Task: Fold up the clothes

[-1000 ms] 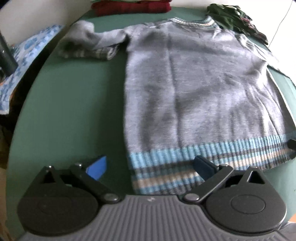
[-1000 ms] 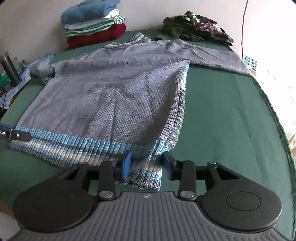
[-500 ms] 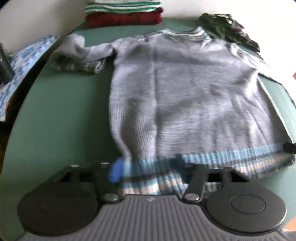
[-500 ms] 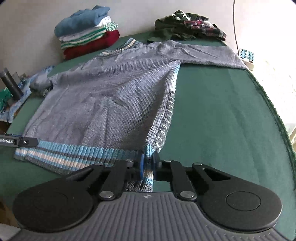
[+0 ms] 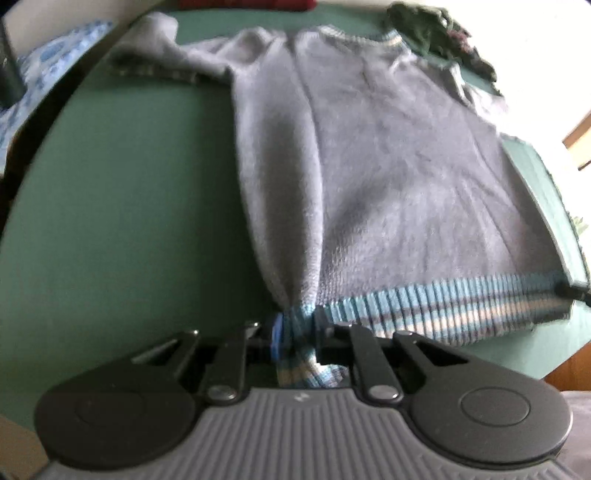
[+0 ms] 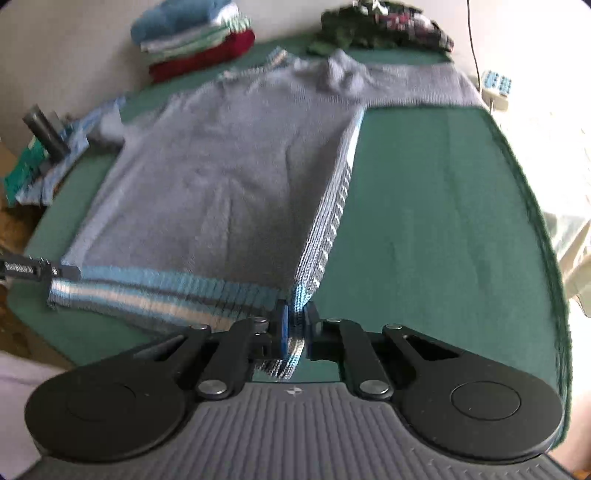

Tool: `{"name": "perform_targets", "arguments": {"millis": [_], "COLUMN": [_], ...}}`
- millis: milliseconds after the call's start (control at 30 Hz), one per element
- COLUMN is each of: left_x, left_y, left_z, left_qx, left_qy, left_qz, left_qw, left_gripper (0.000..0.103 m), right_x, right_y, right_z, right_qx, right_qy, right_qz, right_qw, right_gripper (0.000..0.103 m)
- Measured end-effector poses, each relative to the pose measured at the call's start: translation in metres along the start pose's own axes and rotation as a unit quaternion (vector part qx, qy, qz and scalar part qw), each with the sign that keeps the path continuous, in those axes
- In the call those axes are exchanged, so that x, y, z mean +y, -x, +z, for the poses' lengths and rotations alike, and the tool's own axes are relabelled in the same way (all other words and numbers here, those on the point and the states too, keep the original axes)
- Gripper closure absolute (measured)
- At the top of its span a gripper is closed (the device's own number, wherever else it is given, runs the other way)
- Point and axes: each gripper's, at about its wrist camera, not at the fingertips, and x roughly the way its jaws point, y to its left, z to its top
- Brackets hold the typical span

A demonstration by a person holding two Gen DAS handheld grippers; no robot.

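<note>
A: Obscured? 
B: Both views blurred. Stack (image 6: 192, 40) cut off in left view; heap (image 6: 384, 27) indistinct.

A: Counts? 
B: One sweater (image 6: 236, 162), spread on table (image 6: 436, 206). Two grippers.

A: States? 
B: Left gripper (image 5: 295, 334) clamped on hem's left corner; right gripper (image 6: 295, 325) clamped on right corner.

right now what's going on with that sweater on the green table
A person is folding a grey sweater on the green table, with tongs in each hand. The left tongs are shut on the striped hem at one bottom corner, and the right tongs are shut on the other. Both corners are raised, while the sweater's upper part lies on the table. A stack of folded clothes sits at the far edge.
</note>
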Motion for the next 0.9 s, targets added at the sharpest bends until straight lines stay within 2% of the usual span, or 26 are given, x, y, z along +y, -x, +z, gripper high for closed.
{"name": "perform_targets", "arguments": {"millis": [100,167,200,233,333,433,467,533,600,700,800,900], "left_x": [0.003,0.008,0.011,0.014,0.018,0.004,-0.001,-0.012,-0.022,-0.037,-0.043,-0.037], "left_y": [-0.004,-0.001,0.003,0.007,0.019,0.018,0.017,0.003,-0.015,-0.040,-0.049,-0.043], "left_z": [-0.004,-0.003,-0.003,-0.003,0.003,0.021,0.027,0.032,0.035,0.039,0.037,0.036], "left_qx": [0.015,0.013,0.008,0.003,-0.019,-0.053,-0.065,-0.064,-0.059,-0.050,-0.053,-0.051], "left_qy": [0.000,-0.009,-0.018,-0.028,-0.057,-0.065,-0.067,-0.073,-0.078,-0.087,-0.104,-0.125], "left_qz": [0.004,0.018,0.034,0.049,0.107,0.096,0.089,0.086,0.085,0.084,0.084,0.100], "left_qw": [0.9999,0.9997,0.9992,0.9984,0.9925,0.9919,0.9916,0.9916,0.9916,0.9914,0.9896,0.9857], "left_gripper": [0.083,0.075,0.074,0.075,0.085,0.084,0.080,0.075,0.074,0.072,0.066,0.058], "right_x": [0.000,-0.006,-0.010,-0.013,-0.019,-0.011,-0.004,0.009,0.019,0.014,0.000,-0.012], "right_y": [-0.006,-0.004,-0.003,-0.002,0.010,0.009,0.005,-0.015,-0.039,-0.050,-0.044,-0.035], "right_z": [0.002,0.006,0.008,0.010,0.019,0.034,0.040,0.049,0.055,0.051,0.047,0.041], "right_qx": [0.019,0.027,0.031,0.035,-0.007,-0.046,-0.055,-0.058,-0.043,-0.038,-0.040,-0.043], "right_qy": [0.009,0.007,0.006,0.005,0.001,0.002,0.003,0.009,0.011,-0.009,-0.016,-0.022], "right_qz": [-0.004,-0.012,-0.016,-0.020,-0.015,0.014,0.029,0.053,0.045,0.034,0.014,-0.024], "right_qw": [1.000,1.000,0.999,0.999,1.000,0.999,0.998,0.997,0.998,0.999,0.999,0.999], "right_gripper": [0.094,0.089,0.082,0.076,0.074,0.074,0.074,0.074,0.074,0.075,0.082,0.101]}}
